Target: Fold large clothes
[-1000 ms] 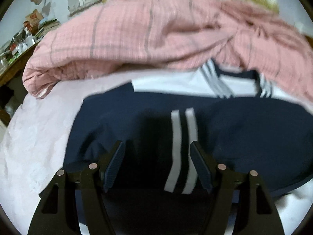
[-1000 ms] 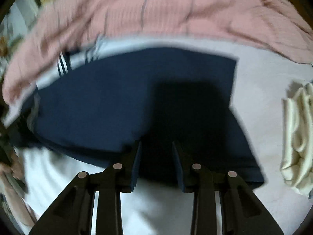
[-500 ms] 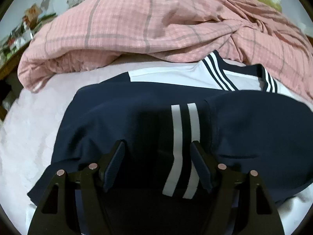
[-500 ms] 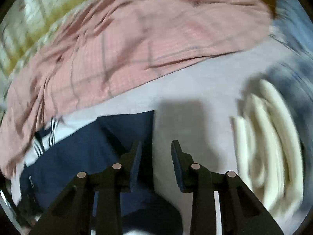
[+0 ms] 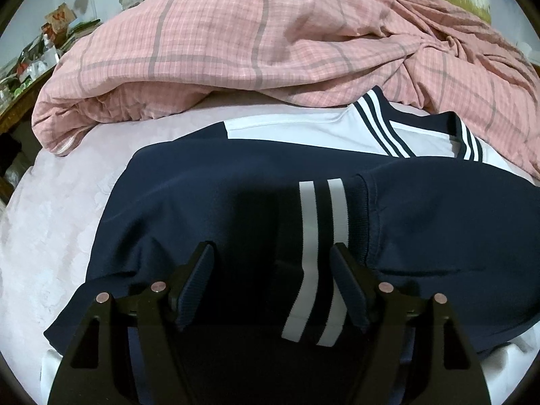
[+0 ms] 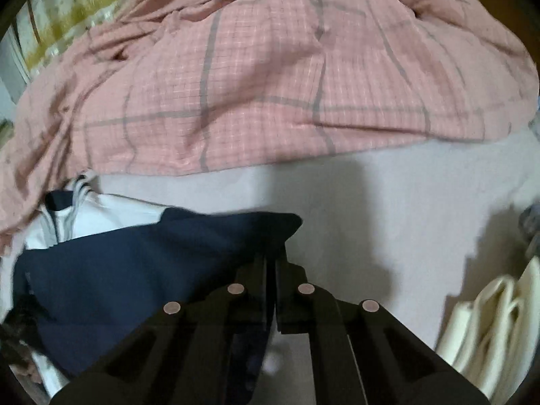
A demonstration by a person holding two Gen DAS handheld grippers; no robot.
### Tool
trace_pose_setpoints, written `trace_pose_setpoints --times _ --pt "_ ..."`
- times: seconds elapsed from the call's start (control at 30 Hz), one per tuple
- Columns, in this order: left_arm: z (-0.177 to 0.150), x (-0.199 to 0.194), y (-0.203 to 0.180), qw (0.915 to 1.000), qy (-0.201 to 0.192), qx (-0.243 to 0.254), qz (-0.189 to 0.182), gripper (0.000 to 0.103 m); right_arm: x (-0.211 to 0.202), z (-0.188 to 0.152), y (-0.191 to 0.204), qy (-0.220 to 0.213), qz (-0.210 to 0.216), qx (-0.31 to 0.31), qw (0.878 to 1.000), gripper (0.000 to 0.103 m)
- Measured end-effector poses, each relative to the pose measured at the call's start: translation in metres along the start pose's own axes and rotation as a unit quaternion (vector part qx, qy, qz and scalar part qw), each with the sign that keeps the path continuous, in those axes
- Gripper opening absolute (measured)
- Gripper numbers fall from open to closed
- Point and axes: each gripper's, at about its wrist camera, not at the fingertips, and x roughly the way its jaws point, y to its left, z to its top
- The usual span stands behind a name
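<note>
Left wrist view: navy garment [image 5: 202, 209] spread across centre of pale pink sheet [image 5: 50, 222], filling frame from 9 to 4 o'clock. White panel with navy stripes at its far edge, toward 1 o'clock. Sleeve cuff with two white stripes [image 5: 320, 243] runs down from centre toward 6 o'clock. Left gripper [image 5: 273, 270] stands wide over the navy cloth, fingers astride the striped cuff, pads not pressing anything.

Pink checked duvet [image 5: 270, 40] bunched along the far side, 10 to 3 o'clock; cluttered shelf at 10 o'clock edge, blurred.

Right wrist view: right gripper [image 6: 271, 263] has just been closing; jaws now pinched together on the garment's right corner [image 6: 280, 226], which peaks at the fingertips. Rest of navy cloth trails off toward 8 o'clock. Cream fabric item [image 6: 499, 330] lies at 4 o'clock, apart from the garment
</note>
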Motion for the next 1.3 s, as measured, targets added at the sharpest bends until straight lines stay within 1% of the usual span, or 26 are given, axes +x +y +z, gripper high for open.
trace_pose_setpoints --times 0.1,0.13,0.2,0.23,0.27,0.3,0.33,0.37,0.43,0.47,0.5,0.53,0.57,0.7,0.73,0.77,0.8,0.83,0.87,0.93,1.0,1.03,1.07,1.1,1.17,1.3 --pt "0.0 0.0 0.001 1.0 0.001 -0.002 -0.003 0.071 0.02 0.006 -0.002 0.023 -0.03 -0.008 0.999 0.004" --pt "0.0 0.001 0.001 1.0 0.002 -0.004 -0.005 0.072 0.025 0.005 -0.003 0.026 -0.028 -0.005 0.999 0.004" --pt "0.0 0.001 0.002 1.0 0.003 -0.006 -0.006 0.072 0.023 0.003 -0.004 0.011 -0.034 -0.008 0.999 0.004" --pt "0.0 0.001 0.001 1.0 0.003 -0.006 -0.006 0.073 0.019 0.003 -0.004 0.008 -0.042 -0.015 0.999 0.009" --pt "0.0 0.001 0.0 1.0 0.003 -0.005 -0.006 0.073 0.015 0.002 -0.005 0.006 -0.058 -0.024 0.998 0.018" --pt "0.0 0.001 -0.001 1.0 0.003 -0.003 -0.004 0.073 0.009 0.001 -0.005 0.002 -0.084 -0.038 0.996 0.024" --pt "0.0 0.0 -0.002 1.0 0.001 -0.001 -0.001 0.073 0.003 0.001 -0.006 -0.002 -0.098 -0.045 0.994 0.036" --pt "0.001 -0.001 -0.002 1.0 0.0 0.002 0.0 0.073 -0.005 0.0 -0.008 -0.009 -0.104 -0.043 0.994 0.039" --pt "0.001 -0.005 -0.005 0.9999 -0.008 0.011 0.002 0.071 -0.029 -0.003 -0.015 -0.026 -0.094 -0.019 0.995 0.039" --pt "0.002 -0.009 -0.006 0.9998 -0.014 0.016 0.005 0.071 -0.039 -0.005 -0.017 -0.037 -0.104 -0.014 0.994 0.039" --pt "0.003 -0.015 -0.007 0.9995 -0.022 0.021 0.003 0.071 -0.052 -0.006 -0.015 -0.059 -0.127 -0.01 0.99 0.041" --pt "0.005 -0.024 -0.008 0.9991 -0.036 0.024 -0.002 0.071 -0.065 -0.009 -0.012 -0.079 -0.129 -0.007 0.988 0.047" --pt "0.007 -0.035 -0.007 0.9984 -0.051 0.023 -0.007 0.071 -0.075 -0.011 -0.009 -0.092 -0.111 -0.001 0.99 0.052" --pt "0.017 -0.093 -0.003 0.9915 -0.125 0.017 -0.032 0.071 -0.133 -0.037 -0.003 -0.132 -0.034 0.014 0.991 0.053" --pt "0.019 -0.111 -0.002 0.9888 -0.144 0.017 -0.034 0.071 -0.149 -0.048 0.005 -0.146 -0.019 0.005 0.989 0.057" --pt "0.019 -0.13 -0.001 0.9854 -0.166 0.016 -0.036 0.071 -0.162 -0.059 0.012 -0.157 -0.011 -0.003 0.988 0.064" --pt "0.019 -0.15 0.001 0.9815 -0.187 0.014 -0.04 0.071 -0.185 -0.075 0.024 -0.182 0.002 -0.02 0.983 0.068" --pt "0.017 -0.173 0.002 0.9764 -0.21 0.011 -0.047 0.071 -0.197 -0.084 0.032 -0.196 0.008 -0.028 0.98 0.077" --pt "0.015 -0.194 0.002 0.9714 -0.231 0.01 -0.054 0.071 -0.217 -0.096 0.041 -0.218 0.018 -0.037 0.975 0.083" --pt "0.002 -0.245 0.003 0.9563 -0.284 0.016 -0.066 0.074 -0.266 -0.124 0.057 -0.268 0.054 -0.051 0.961 0.085" --pt "-0.017 -0.291 0.003 0.9404 -0.333 0.026 -0.064 0.085 -0.304 -0.145 0.066 -0.3 0.081 -0.05 0.949 0.088" --pt "-0.027 -0.313 0.003 0.9322 -0.355 0.032 -0.06 0.089 -0.32 -0.154 0.068 -0.314 0.092 -0.047 0.944 0.095" --pt "-0.039 -0.334 0.003 0.9238 -0.377 0.036 -0.055 0.096 -0.339 -0.165 0.069 -0.331 0.103 -0.043 0.937 0.103" --pt "-0.049 -0.355 0.003 0.9156 -0.397 0.037 -0.051 0.101 -0.357 -0.175 0.069 -0.349 0.11 -0.033 0.93 0.103" --pt "-0.067 -0.387 0.007 0.9019 -0.428 0.031 -0.046 0.103 -0.386 -0.194 0.07 -0.377 0.111 -0.018 0.92 0.103" --pt "-0.093 -0.431 0.02 0.8886 -0.455 0.029 -0.047 0.103 -0.422 -0.221 0.068 -0.391 0.14 -0.005 0.91 0.103"
